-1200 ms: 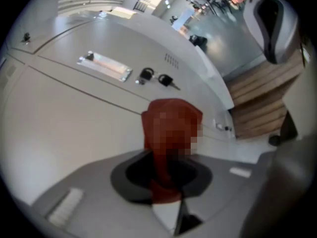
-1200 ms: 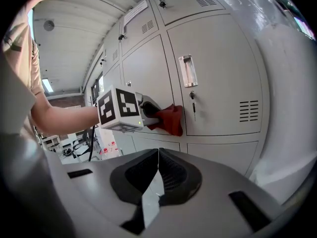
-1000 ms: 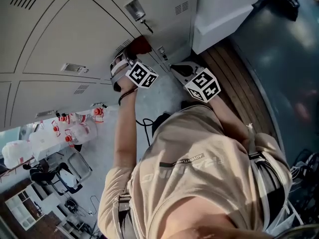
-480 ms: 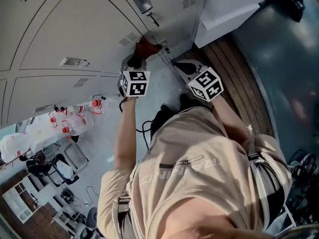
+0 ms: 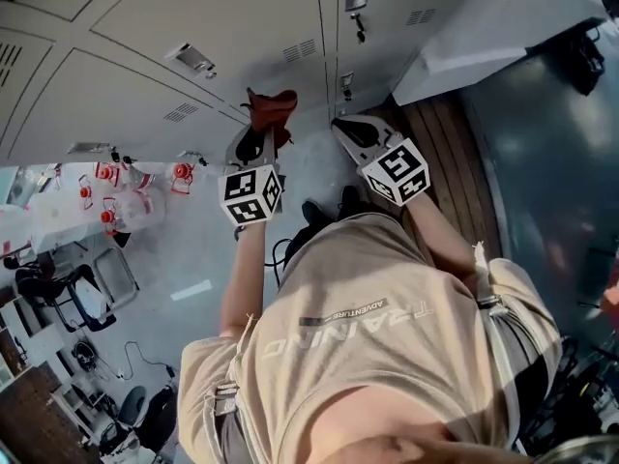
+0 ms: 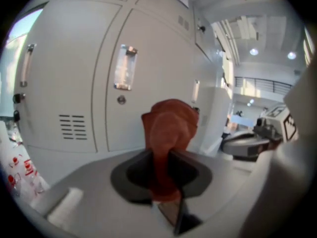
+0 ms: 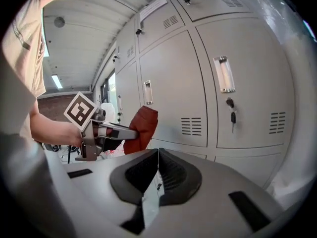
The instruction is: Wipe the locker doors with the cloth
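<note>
Left tongs (image 6: 159, 163) are clamping the red cloth (image 6: 169, 123), right tongs (image 7: 157, 168) idling closed, empty; try pressing it flat on the locker door (image 6: 69, 68).

Bunched red cloth (image 6: 169, 127), maybe touching locker doors (image 7: 174, 95)

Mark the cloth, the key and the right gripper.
cloth (image 6: 168, 125), left gripper view, bunched top.
key (image 7: 232, 117), right gripper view, hanging part.
right gripper (image 7: 158, 155), right gripper view, between its shut tips.

Cloth at the lockers' bottom edge
My left gripper (image 5: 259, 135) gripped the red cloth (image 5: 271, 109) close to the lower locker doors (image 5: 222, 27); my right gripper (image 5: 346, 129) hovered just beside it, pointing at them.
</note>
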A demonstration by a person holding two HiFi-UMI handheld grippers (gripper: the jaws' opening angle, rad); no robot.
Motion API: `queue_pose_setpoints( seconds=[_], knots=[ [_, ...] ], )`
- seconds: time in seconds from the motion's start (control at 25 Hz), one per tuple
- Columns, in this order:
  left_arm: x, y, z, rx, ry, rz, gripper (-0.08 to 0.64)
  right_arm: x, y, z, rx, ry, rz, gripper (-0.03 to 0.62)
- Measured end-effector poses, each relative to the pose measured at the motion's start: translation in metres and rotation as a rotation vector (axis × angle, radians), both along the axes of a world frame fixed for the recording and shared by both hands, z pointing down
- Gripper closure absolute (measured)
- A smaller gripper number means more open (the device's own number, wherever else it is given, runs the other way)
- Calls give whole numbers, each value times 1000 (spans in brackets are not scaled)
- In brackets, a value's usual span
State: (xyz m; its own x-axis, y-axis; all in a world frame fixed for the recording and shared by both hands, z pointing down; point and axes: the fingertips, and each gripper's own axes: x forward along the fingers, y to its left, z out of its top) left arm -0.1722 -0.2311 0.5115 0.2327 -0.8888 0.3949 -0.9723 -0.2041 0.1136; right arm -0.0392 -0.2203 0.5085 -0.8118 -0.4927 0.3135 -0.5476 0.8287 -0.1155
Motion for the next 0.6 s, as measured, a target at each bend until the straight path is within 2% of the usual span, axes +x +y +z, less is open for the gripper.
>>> queue_pose_setpoints(
  seconds=[0.24, 0.6],
  knots=[
    [-29, 32, -28, 76, 21, -56, 479, -29, 10, -38, 104, -49, 6, 577],
    [-72, 48, -65, 156, 27, -92, 479, -53, 21, -78, 181, -109, 40, 577]
  ],
)
